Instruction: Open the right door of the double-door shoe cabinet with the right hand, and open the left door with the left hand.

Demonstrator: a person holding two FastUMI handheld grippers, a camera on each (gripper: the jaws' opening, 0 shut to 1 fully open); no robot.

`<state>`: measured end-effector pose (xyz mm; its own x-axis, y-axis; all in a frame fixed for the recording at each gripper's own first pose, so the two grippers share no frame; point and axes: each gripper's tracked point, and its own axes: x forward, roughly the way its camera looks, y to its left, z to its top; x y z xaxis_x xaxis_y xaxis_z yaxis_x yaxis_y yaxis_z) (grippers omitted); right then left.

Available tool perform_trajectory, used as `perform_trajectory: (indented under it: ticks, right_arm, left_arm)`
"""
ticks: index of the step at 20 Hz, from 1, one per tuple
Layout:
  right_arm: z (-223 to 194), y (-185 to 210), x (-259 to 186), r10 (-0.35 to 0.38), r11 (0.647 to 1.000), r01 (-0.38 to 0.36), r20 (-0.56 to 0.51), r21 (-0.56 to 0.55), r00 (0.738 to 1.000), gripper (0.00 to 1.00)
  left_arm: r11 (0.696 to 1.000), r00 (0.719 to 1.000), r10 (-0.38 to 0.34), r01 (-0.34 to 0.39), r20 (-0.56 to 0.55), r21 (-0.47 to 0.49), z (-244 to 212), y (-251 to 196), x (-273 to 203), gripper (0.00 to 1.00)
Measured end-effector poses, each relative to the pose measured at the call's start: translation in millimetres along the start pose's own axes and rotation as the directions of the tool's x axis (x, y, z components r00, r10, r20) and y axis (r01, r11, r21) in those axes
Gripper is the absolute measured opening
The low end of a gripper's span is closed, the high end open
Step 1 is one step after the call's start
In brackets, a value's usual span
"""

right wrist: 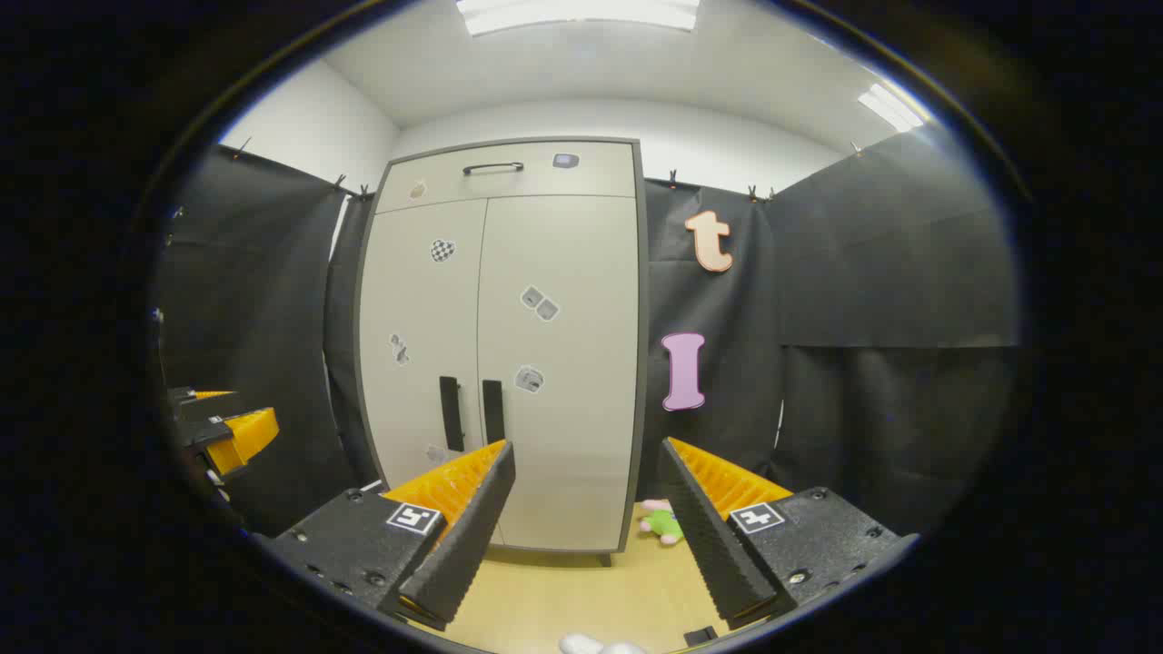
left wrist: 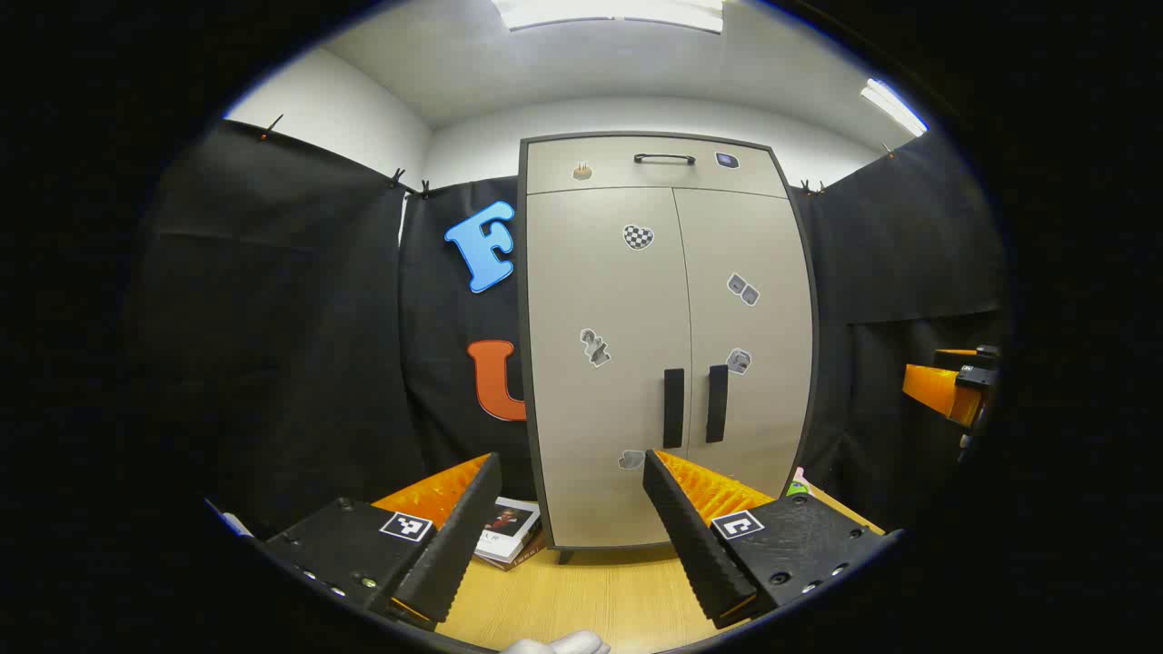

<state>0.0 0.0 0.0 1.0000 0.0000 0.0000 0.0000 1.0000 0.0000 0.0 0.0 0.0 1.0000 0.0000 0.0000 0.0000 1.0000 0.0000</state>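
The shoe cabinet (right wrist: 500, 363) stands at the back edge of the table (right wrist: 563, 590), both doors closed. The right gripper (right wrist: 586, 509) has its fingers apart, holding nothing. The right door handle (right wrist: 492, 411), an upright bar, lies ahead and to its left. The left gripper (left wrist: 568, 509), also spread and empty, faces the left door handle (left wrist: 672, 408), slightly to its right.

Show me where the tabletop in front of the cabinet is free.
Bare table lies directly before the closed cabinet, between the open left claw's fingers. Crowded spots: a book at the cabinet's left foot, a small plush toy at its right foot.
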Motion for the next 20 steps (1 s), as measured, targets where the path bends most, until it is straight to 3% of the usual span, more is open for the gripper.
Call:
perform_trajectory:
  ticks: [13,20]
  right_arm:
    - [-2,-1,7,-0.021,1.000,0.021,-0.004,-0.003,1.000,1.00]
    - [-12,17,35,-0.002,1.000,0.002,-0.018,-0.007,1.000,0.98]
  left_arm:
    - [1.000,1.000,0.014,-0.014,0.004,0.004,-2,10,3,0.95]
    - [1.000,1.000,0.028,-0.028,-0.009,0.003,-8,15,3,0.96]
